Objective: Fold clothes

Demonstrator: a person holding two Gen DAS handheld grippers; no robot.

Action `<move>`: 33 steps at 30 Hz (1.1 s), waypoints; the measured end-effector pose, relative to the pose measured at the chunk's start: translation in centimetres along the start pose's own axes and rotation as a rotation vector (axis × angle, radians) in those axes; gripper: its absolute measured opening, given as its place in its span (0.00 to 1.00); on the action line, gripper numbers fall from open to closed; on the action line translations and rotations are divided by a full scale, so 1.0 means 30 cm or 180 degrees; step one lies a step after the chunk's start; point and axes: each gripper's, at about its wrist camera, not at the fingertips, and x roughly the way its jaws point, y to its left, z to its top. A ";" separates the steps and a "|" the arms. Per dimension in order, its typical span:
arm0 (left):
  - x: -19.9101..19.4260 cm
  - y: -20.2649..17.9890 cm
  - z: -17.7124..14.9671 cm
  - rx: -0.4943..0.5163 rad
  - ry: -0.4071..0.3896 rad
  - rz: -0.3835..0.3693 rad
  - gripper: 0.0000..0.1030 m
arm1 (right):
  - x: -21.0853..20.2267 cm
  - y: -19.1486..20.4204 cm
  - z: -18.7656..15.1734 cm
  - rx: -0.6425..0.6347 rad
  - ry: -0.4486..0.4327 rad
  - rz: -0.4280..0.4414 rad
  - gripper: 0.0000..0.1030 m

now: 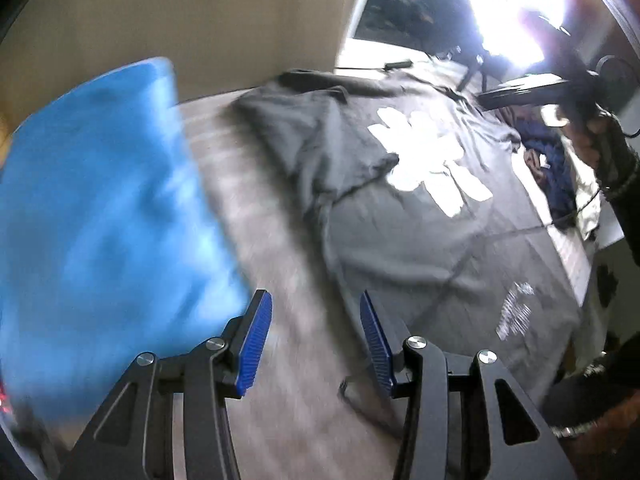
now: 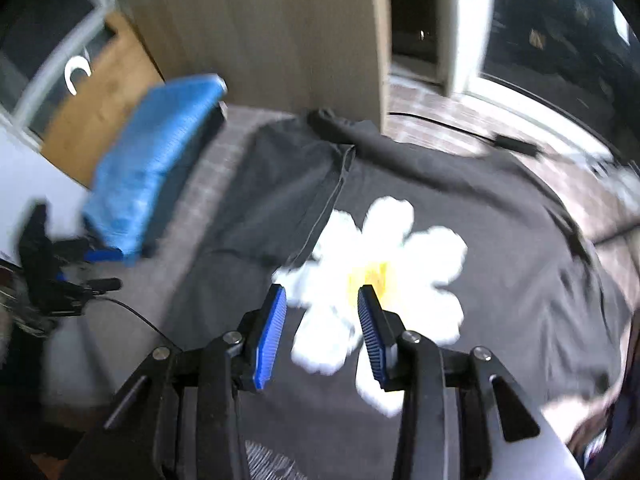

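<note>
Lying beside dark tee [image 2: 460, 184]: blue pillow [image 2: 160, 164], nothing btwn.

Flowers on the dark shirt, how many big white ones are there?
1. The white flower sits mid-chest on the dark shirt, partly covered by a folded-in sleeve. Others could hide under folds.

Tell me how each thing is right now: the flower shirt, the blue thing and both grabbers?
Dark T-shirt: spread flat on the bed, daisy print up, not yet folded in half.
Left sleeve: folded in over the shirt's body.
Blue pillow: lying beside the shirt, untouched.
Left gripper: open, holding nothing.
Right gripper: open, holding nothing, above the daisy.
</note>
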 end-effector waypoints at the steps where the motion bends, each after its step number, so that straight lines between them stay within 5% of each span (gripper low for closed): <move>1: -0.036 0.020 -0.039 -0.0103 -0.0010 0.0048 0.43 | -0.083 -0.022 -0.024 0.0071 -0.0051 0.0101 0.36; 5: -0.166 0.053 -0.285 -0.0584 0.0010 0.0302 0.43 | -0.216 -0.006 -0.144 -0.0011 -0.0249 0.0130 0.47; 7: -0.199 0.031 -0.425 -0.0867 0.0019 0.0298 0.43 | -0.150 0.021 -0.198 -0.0143 -0.0175 -0.0094 0.47; 14: -0.119 -0.248 -0.825 -0.1603 0.0036 0.0117 0.43 | 0.142 0.119 -0.222 -0.0403 0.0115 0.0142 0.47; 19: -0.006 -0.403 -0.912 -0.1677 0.0146 0.0230 0.43 | 0.149 0.216 -0.197 -0.0644 0.0144 0.0457 0.47; 26: 0.046 -0.374 -0.943 -0.1986 0.0078 0.0174 0.43 | 0.126 0.289 -0.164 -0.0866 0.0111 0.0422 0.47; 28: 0.062 -0.365 -0.942 -0.2056 0.0073 0.0138 0.38 | 0.135 0.297 -0.136 -0.0847 0.0088 0.0354 0.47; 29: 0.067 -0.360 -0.942 -0.2073 0.0062 0.0113 0.25 | 0.139 0.299 -0.120 -0.0833 0.0078 0.0331 0.47; 33: 0.055 -0.356 -0.948 -0.2024 0.0021 0.0120 0.05 | 0.192 0.307 0.032 -0.0568 -0.0049 0.0258 0.48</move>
